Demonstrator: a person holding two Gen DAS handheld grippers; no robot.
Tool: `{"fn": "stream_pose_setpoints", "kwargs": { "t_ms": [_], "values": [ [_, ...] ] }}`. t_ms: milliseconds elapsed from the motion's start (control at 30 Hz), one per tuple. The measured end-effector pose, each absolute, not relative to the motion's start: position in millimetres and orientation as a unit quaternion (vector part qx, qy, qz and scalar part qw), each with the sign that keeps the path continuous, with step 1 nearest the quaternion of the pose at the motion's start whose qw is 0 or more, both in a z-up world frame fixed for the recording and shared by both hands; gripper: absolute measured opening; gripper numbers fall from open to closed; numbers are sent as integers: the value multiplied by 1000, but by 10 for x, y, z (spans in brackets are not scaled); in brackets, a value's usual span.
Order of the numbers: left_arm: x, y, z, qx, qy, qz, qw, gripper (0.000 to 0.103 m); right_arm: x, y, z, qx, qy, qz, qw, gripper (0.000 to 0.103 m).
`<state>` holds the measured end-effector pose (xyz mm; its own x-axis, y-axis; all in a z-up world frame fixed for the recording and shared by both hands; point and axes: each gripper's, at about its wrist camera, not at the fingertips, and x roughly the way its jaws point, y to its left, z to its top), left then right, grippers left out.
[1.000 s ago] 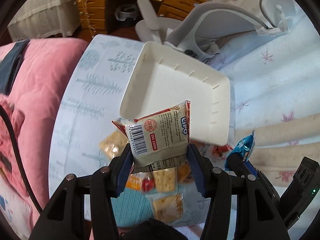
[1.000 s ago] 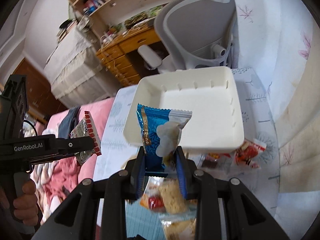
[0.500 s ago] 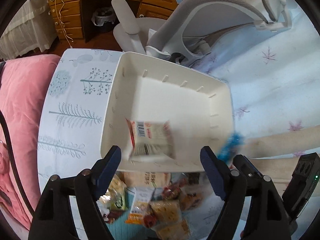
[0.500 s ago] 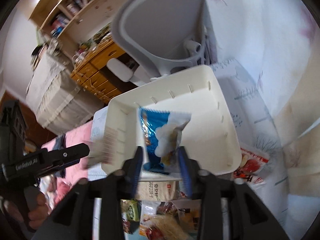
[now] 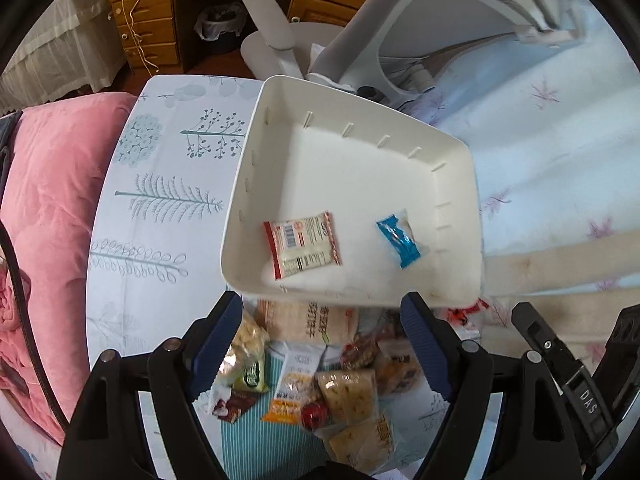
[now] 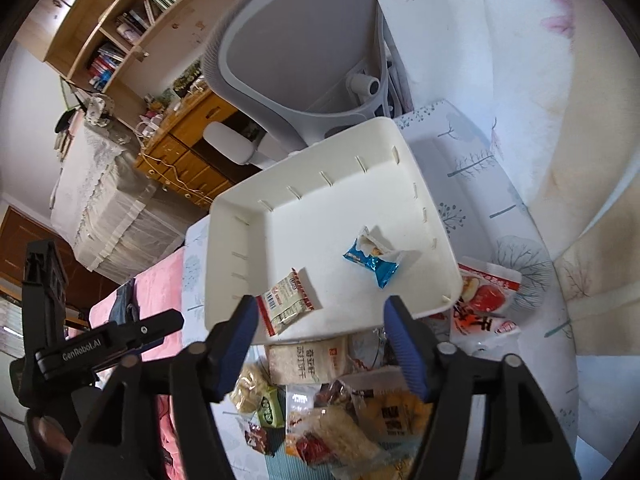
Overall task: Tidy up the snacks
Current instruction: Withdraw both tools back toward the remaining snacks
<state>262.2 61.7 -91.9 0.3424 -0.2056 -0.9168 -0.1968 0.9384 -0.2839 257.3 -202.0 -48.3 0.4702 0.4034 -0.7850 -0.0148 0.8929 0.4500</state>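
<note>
A white tray (image 5: pixel 256 152) (image 6: pixel 224 248) lies on the tree-print cloth. In it lie a red-and-white snack packet (image 5: pixel 302 244) (image 6: pixel 286 300) and a blue wrapped snack (image 5: pixel 398 238) (image 6: pixel 372 258). A pile of mixed snack packets (image 5: pixel 320 380) (image 6: pixel 328 412) lies in front of the tray. My left gripper (image 5: pixel 322 316) is open and empty above the tray's near edge; it also shows at the left of the right wrist view (image 6: pixel 100 344). My right gripper (image 6: pixel 318 320) is open and empty above the tray's near edge.
A grey office chair (image 5: pixel 400 40) (image 6: pixel 288 64) stands behind the tray. A pink quilt (image 5: pixel 48 208) lies to the left. A red-and-white packet (image 6: pixel 484 300) lies right of the tray. A wooden desk (image 5: pixel 160 12) stands at the back.
Both grippers opened and let go of their packets. The red-and-white packet and the blue snack dropped into the tray. Both grippers drew back a little.
</note>
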Motion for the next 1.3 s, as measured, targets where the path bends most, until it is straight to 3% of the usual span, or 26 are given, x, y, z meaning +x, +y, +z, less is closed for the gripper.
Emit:
{"fn": "stream_pose_setpoints", "kwargs": {
  "t_ms": [633, 1000, 1300],
  "values": [
    [911, 291, -614, -224, 528, 26, 819, 81, 1400, -2458, -207, 190, 468, 204, 839, 80],
    [329, 385, -849, -236, 541, 65, 805, 84, 983, -2512, -520, 184, 497, 222, 818, 82],
    [293, 456, -1034, -209, 566, 70, 795, 84, 694, -2473, -972, 155, 523, 217, 809, 82]
  ]
}}
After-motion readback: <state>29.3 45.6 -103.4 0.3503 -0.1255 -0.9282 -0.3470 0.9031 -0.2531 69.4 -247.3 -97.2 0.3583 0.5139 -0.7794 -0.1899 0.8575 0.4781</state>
